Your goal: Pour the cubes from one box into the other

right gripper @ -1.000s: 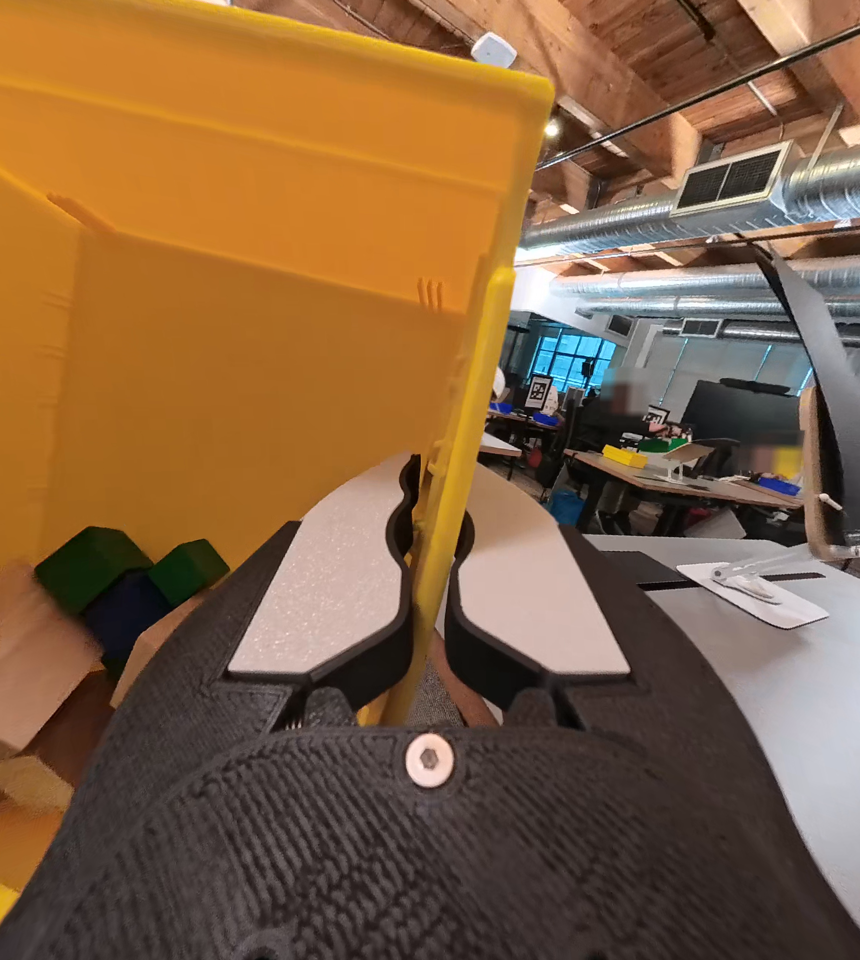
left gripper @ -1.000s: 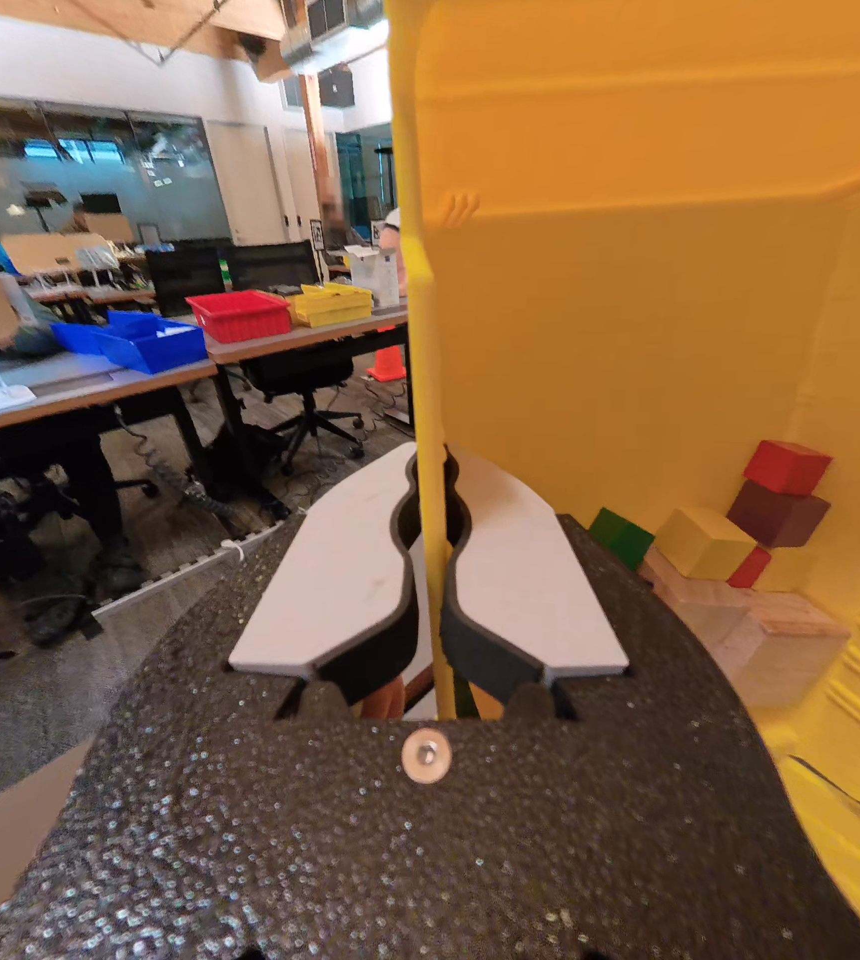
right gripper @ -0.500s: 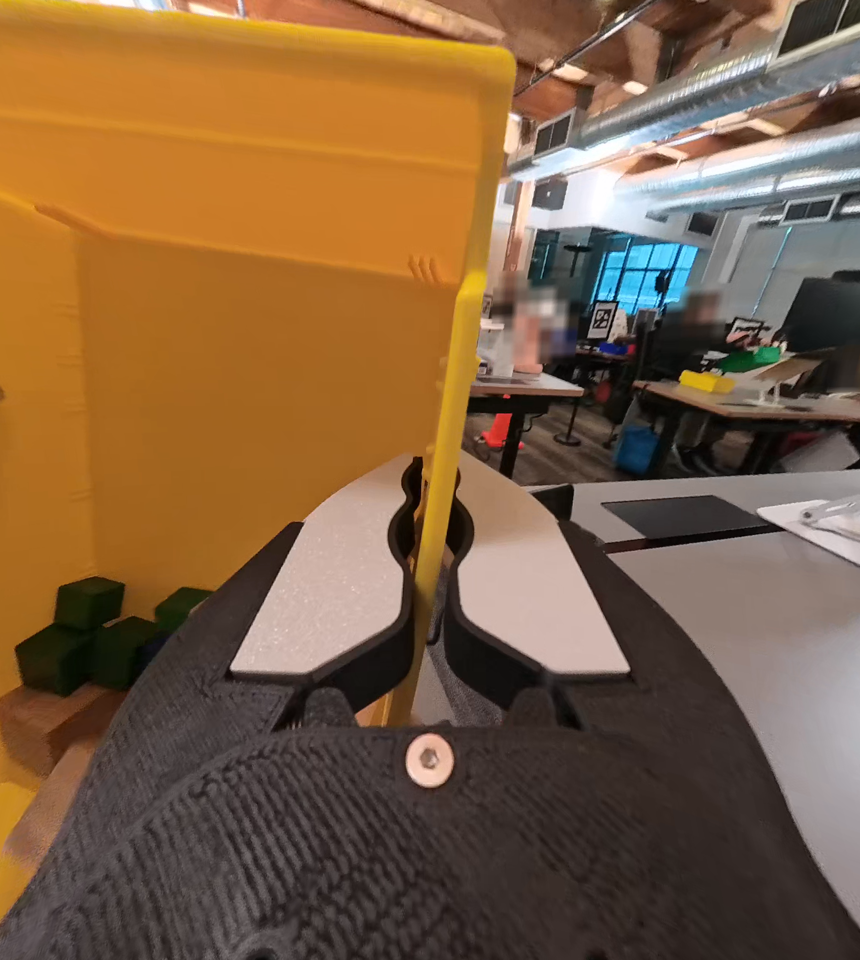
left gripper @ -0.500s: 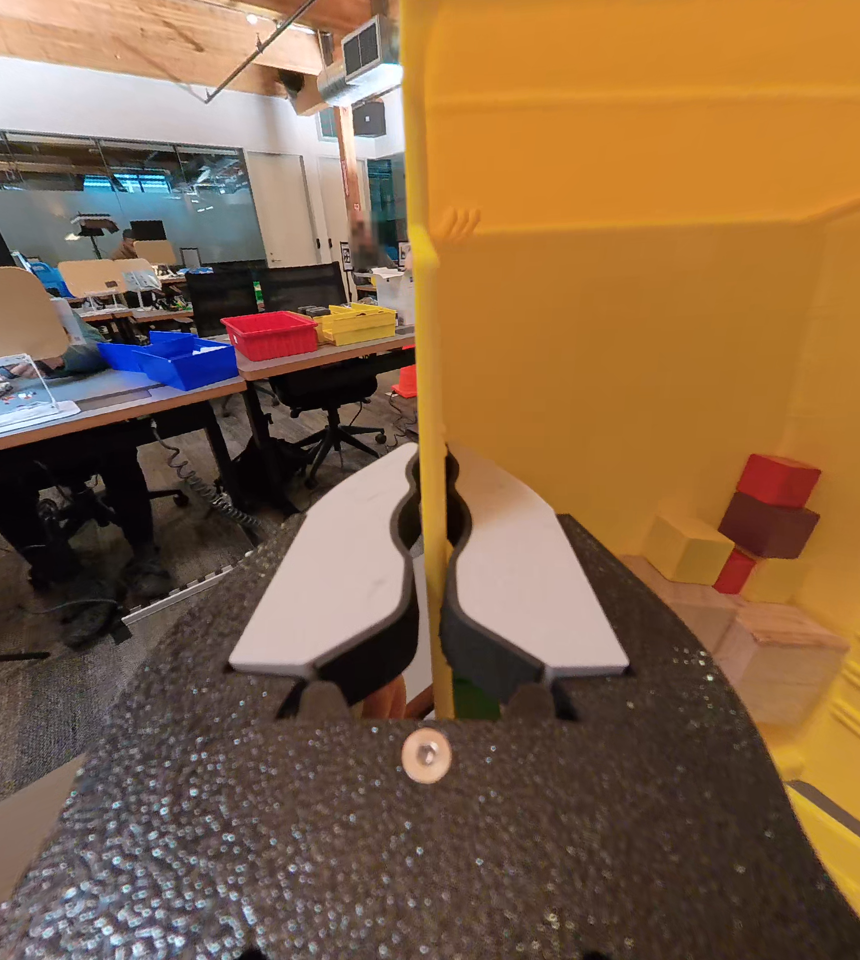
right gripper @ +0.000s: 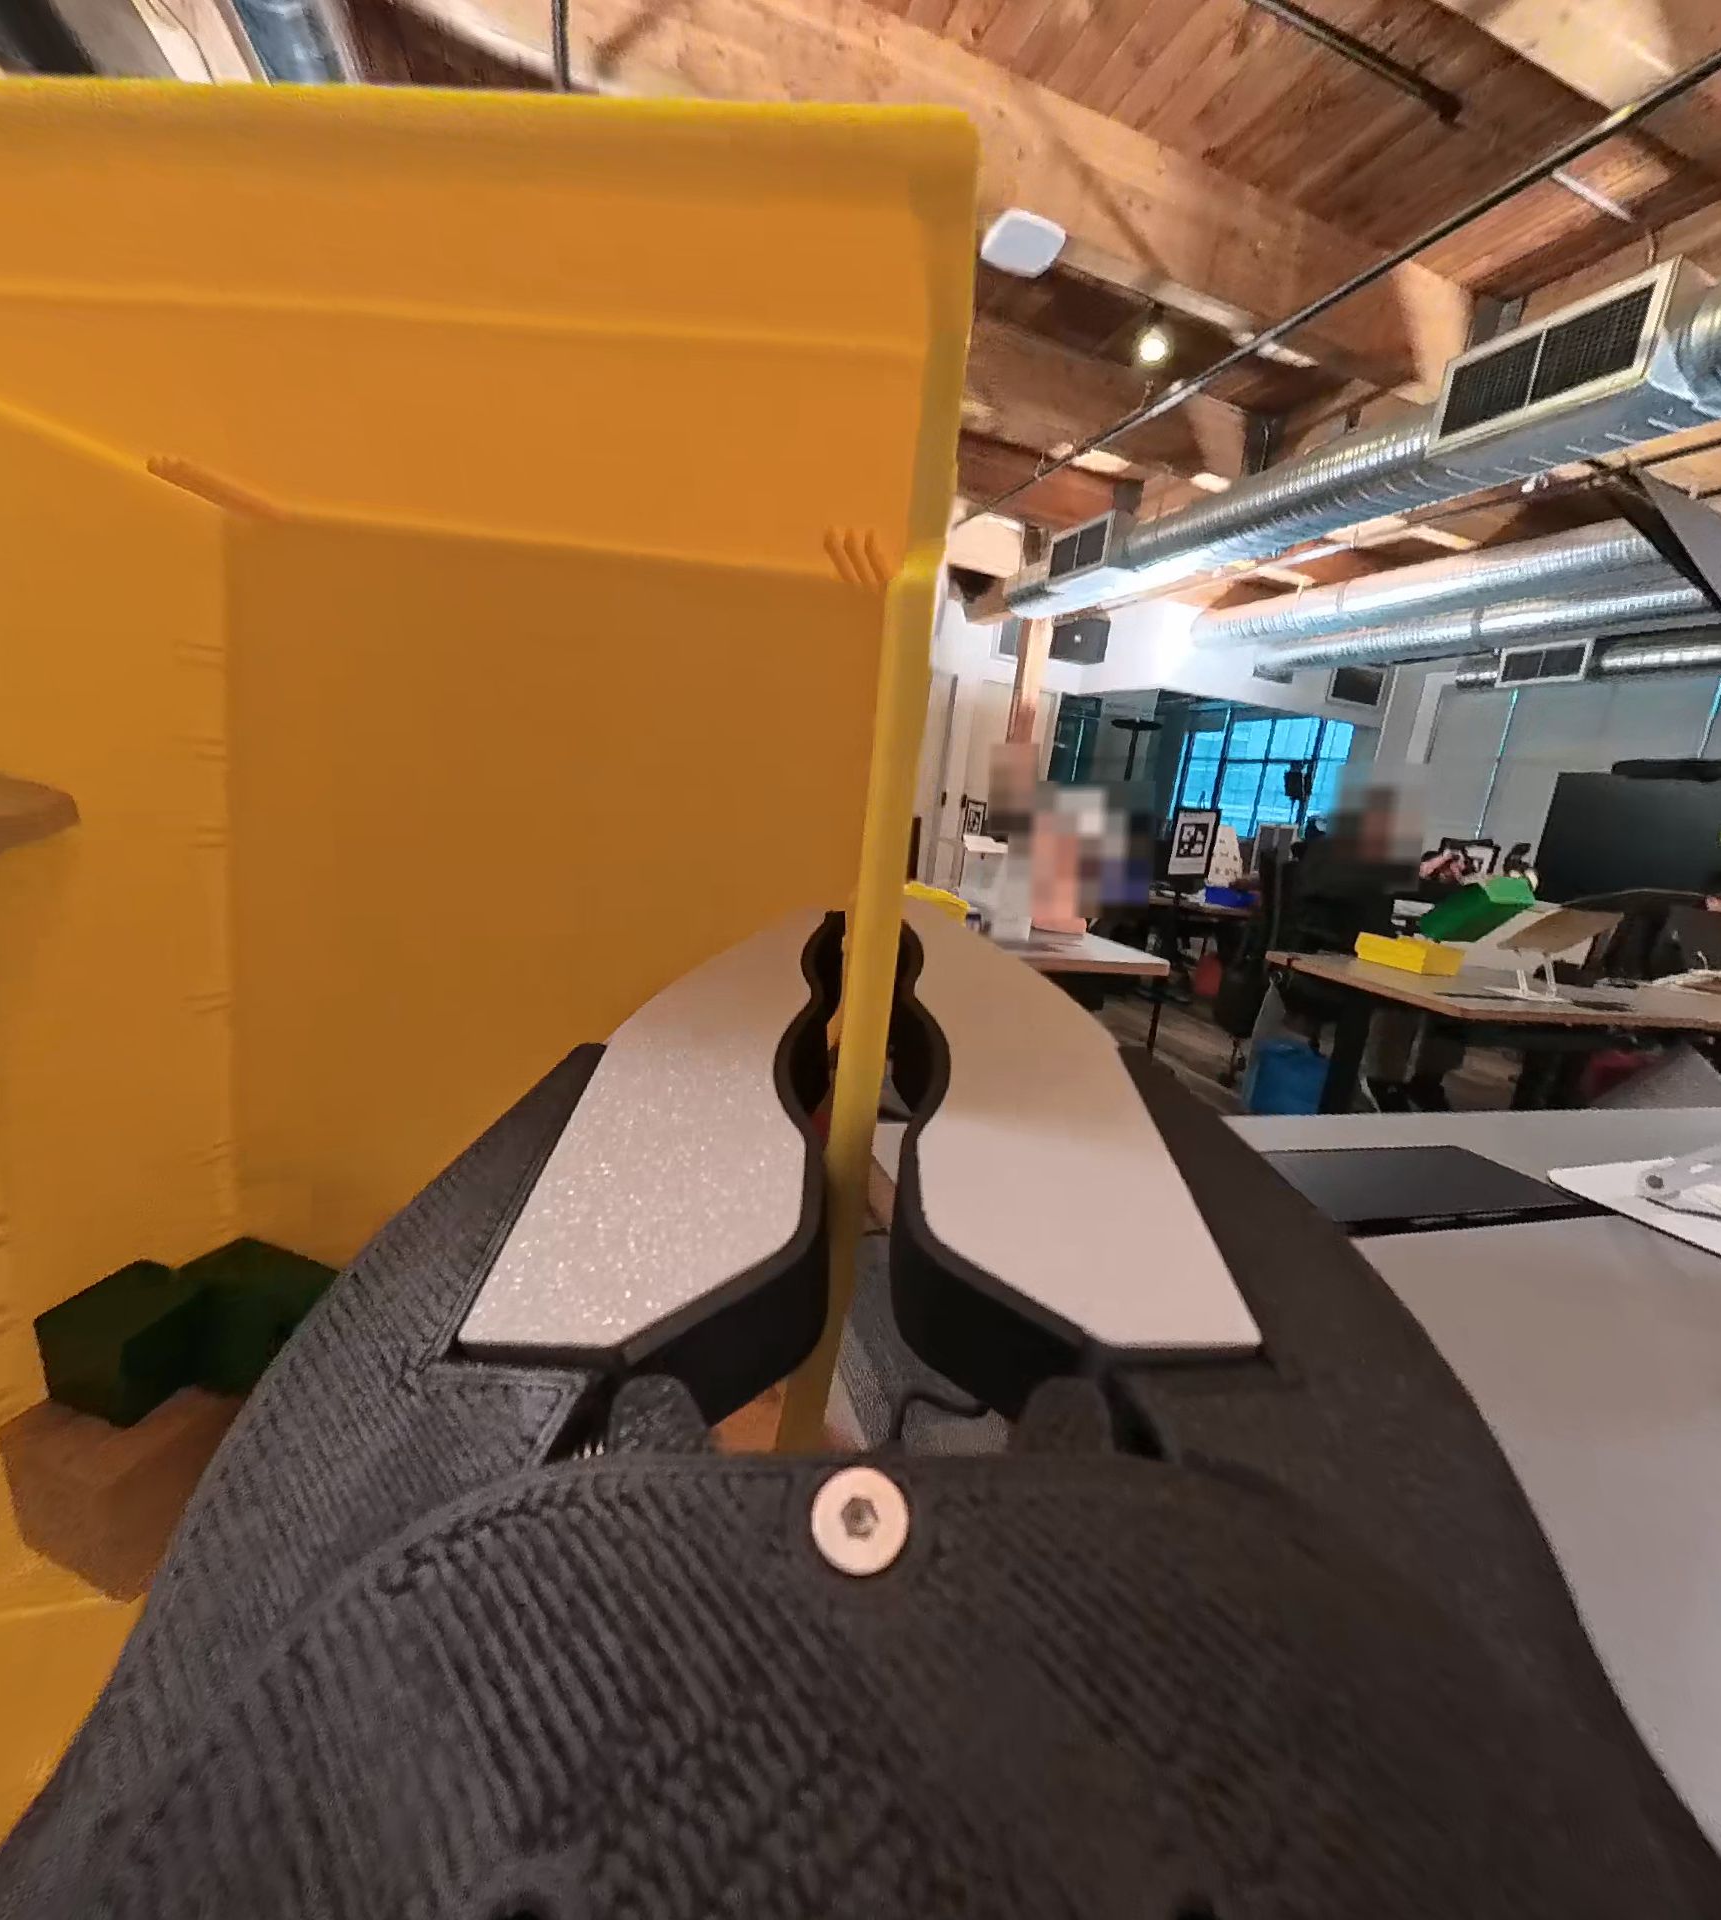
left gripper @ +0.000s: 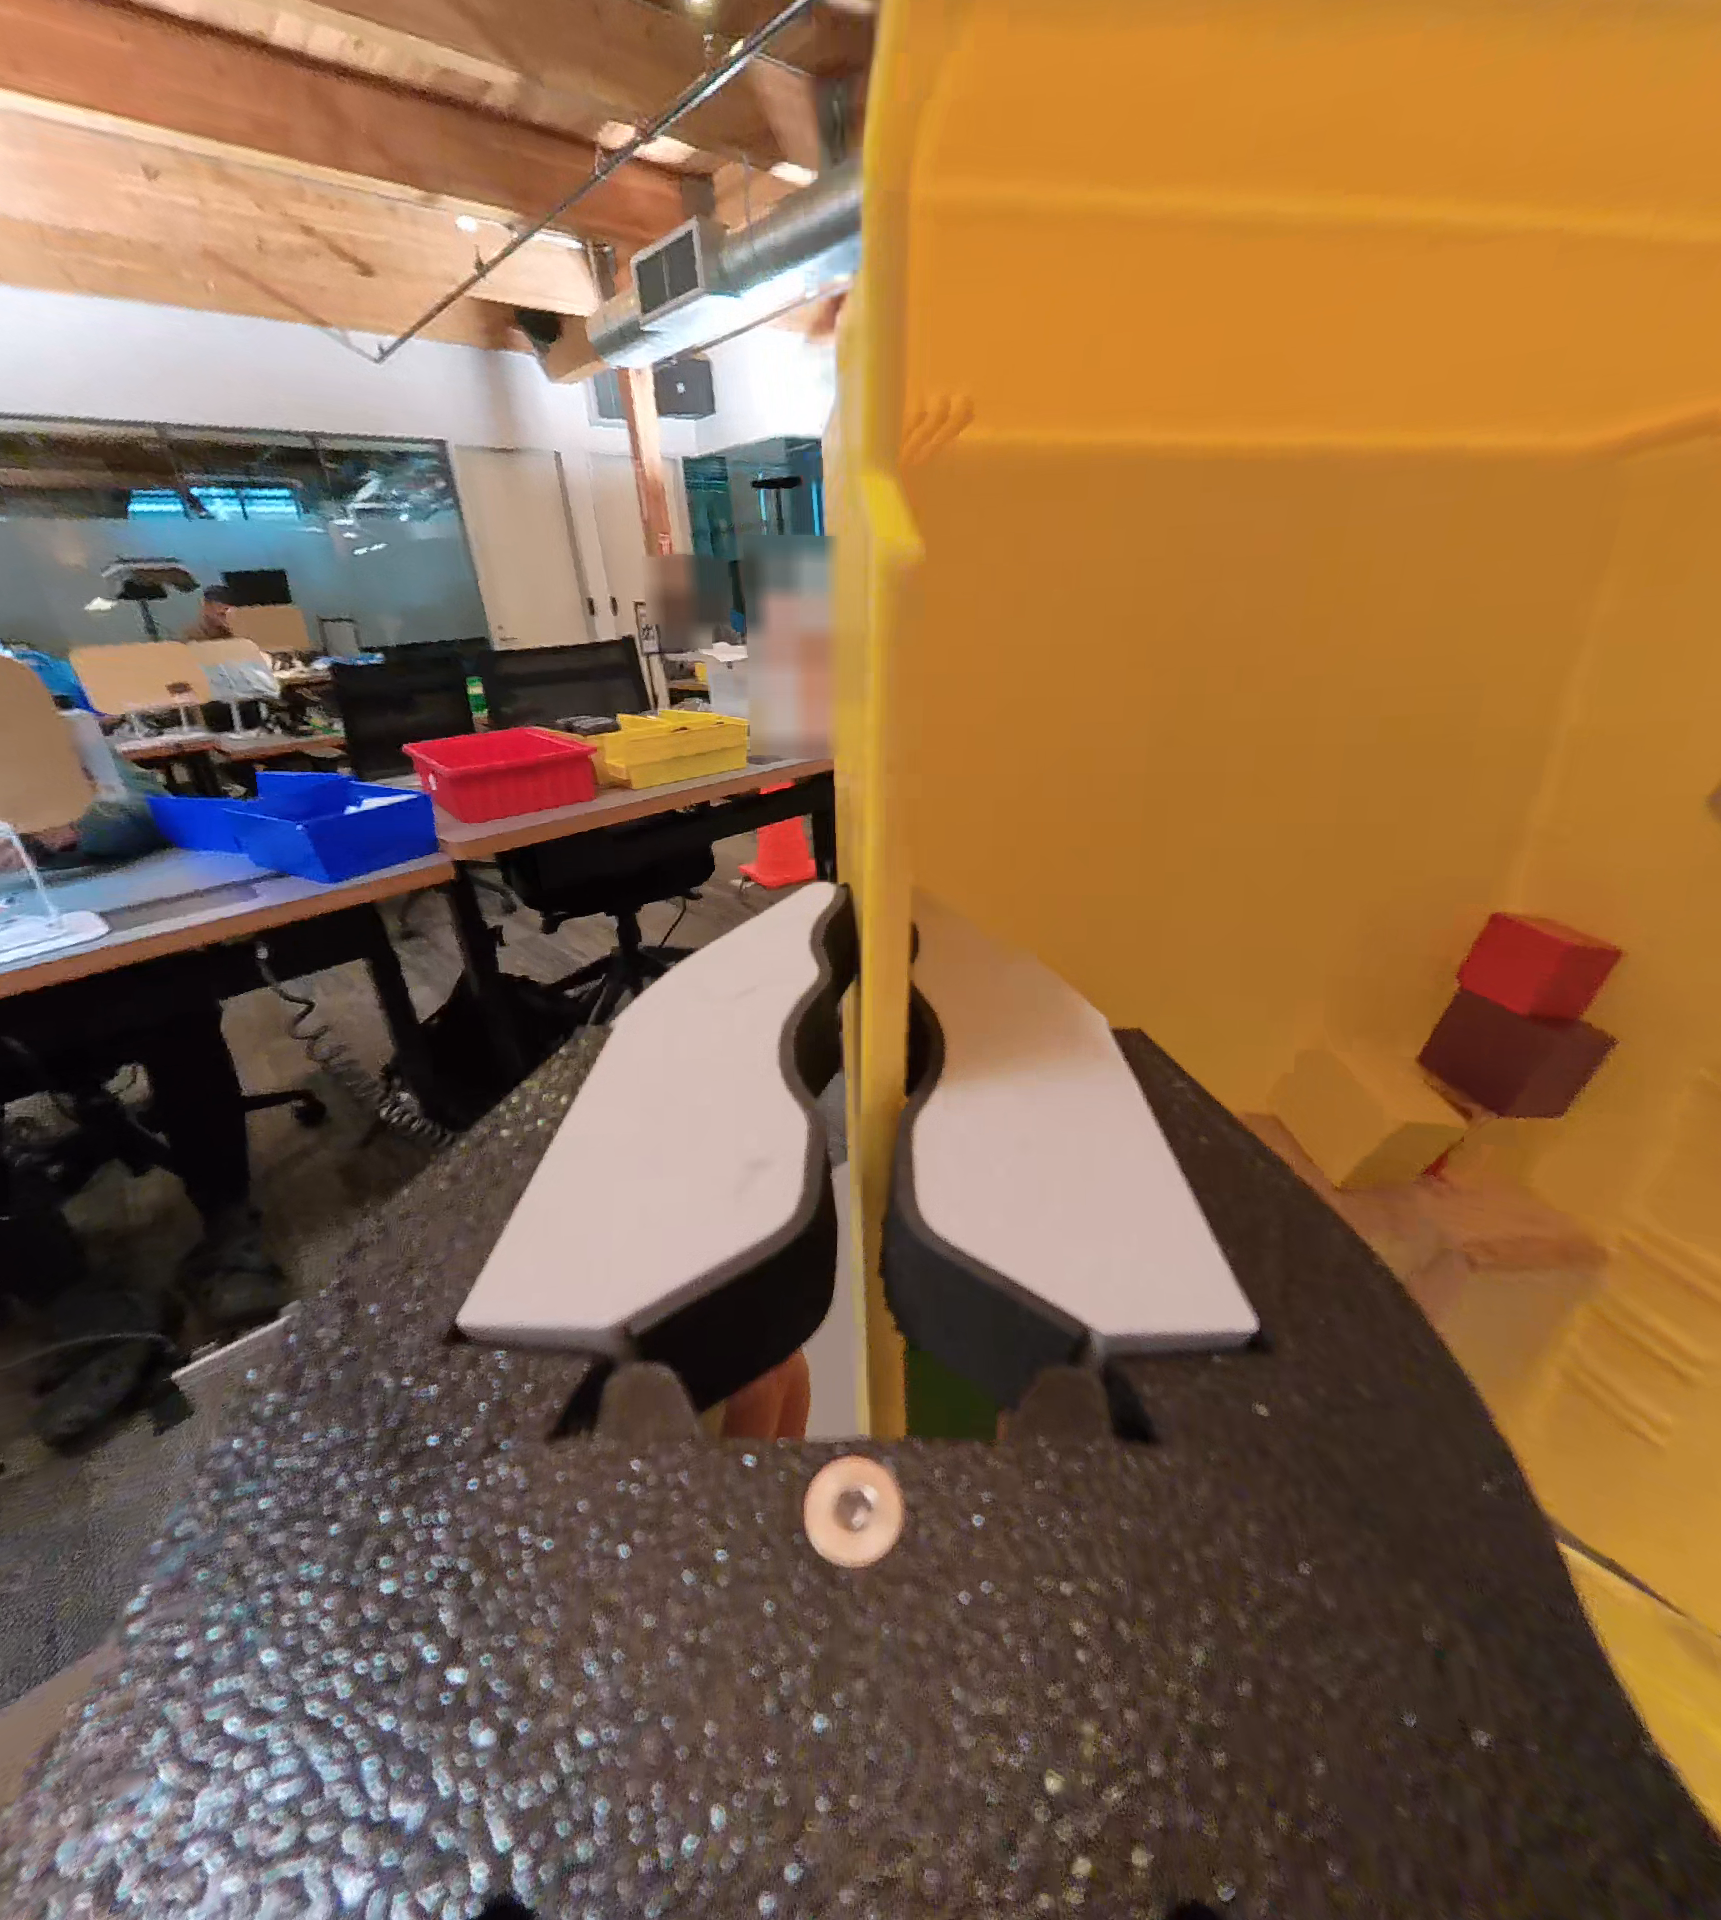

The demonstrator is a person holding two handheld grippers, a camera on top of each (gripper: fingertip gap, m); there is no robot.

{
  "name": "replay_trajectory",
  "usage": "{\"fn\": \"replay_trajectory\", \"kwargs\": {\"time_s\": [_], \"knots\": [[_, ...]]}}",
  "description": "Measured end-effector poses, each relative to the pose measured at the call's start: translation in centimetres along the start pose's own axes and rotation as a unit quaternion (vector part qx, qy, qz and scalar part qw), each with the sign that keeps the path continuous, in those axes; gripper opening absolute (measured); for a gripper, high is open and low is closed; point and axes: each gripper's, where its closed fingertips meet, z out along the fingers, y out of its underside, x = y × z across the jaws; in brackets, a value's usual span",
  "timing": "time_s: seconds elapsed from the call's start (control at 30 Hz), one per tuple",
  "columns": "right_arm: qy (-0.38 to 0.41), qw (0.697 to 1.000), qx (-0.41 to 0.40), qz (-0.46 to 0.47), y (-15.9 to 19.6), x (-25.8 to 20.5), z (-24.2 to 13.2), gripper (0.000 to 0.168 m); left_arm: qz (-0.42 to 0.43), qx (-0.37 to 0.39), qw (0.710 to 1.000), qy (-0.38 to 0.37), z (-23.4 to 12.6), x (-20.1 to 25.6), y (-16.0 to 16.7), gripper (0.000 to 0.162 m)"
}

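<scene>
Left gripper (left gripper: 875,940) fingers clamped on the yellow box (left gripper: 1303,675) wall, frame centre; red cube (left gripper: 1536,961) atop a dark red cube (left gripper: 1516,1055) at right, inside. Right gripper (right gripper: 866,940) fingers likewise pinch the box's opposite wall; green cubes (right gripper: 170,1335) lower left inside, grey table (right gripper: 1614,1403) at right.

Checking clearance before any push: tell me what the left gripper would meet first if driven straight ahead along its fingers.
The left gripper is already shut on the yellow box wall; it would just slide along that wall. Beyond it, depth is unclear.

Left tongs (left gripper: 877,1049) are clamped on a thin wall of the box (left gripper: 1251,727); right tongs (right gripper: 861,1049) clamp its opposite wall likewise.
</scene>
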Motion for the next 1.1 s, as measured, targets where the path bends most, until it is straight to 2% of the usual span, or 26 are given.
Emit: {"fn": "replay_trajectory", "kwargs": {"time_s": [0.23, 0.33, 0.53, 0.7, 1.1], "knots": [[0.002, 1.000, 0.003, -0.012, -0.1, -0.3, -0.2, 0.007, -0.003, 0.008, 1.000, -0.013, -0.3, -0.2, 0.4, 0.003], [0.001, 1.000, -0.013, -0.011, 0.5, -0.4, 0.4, 0.007, -0.013, -0.015, 1.000, -0.016, 0.2, -0.5, 1.2, 0.003], [-0.006, 1.000, -0.011, -0.001, 0.5, -0.6, 0.7, 0.007, 0.005, -0.005, 1.000, -0.025, 0.0, -0.7, 0.8, 0.003], [-0.012, 1.000, 0.012, -0.004, 0.0, -1.1, 0.4, 0.008, -0.013, 0.014, 1.000, -0.023, -0.5, -1.0, 0.4, 0.003], [-0.012, 0.999, 0.046, 0.020, 0.1, -1.4, -0.1, 0.008, 0.010, 0.040, 0.999, -0.028, -1.0, -1.1, 0.0, 0.003]]}}
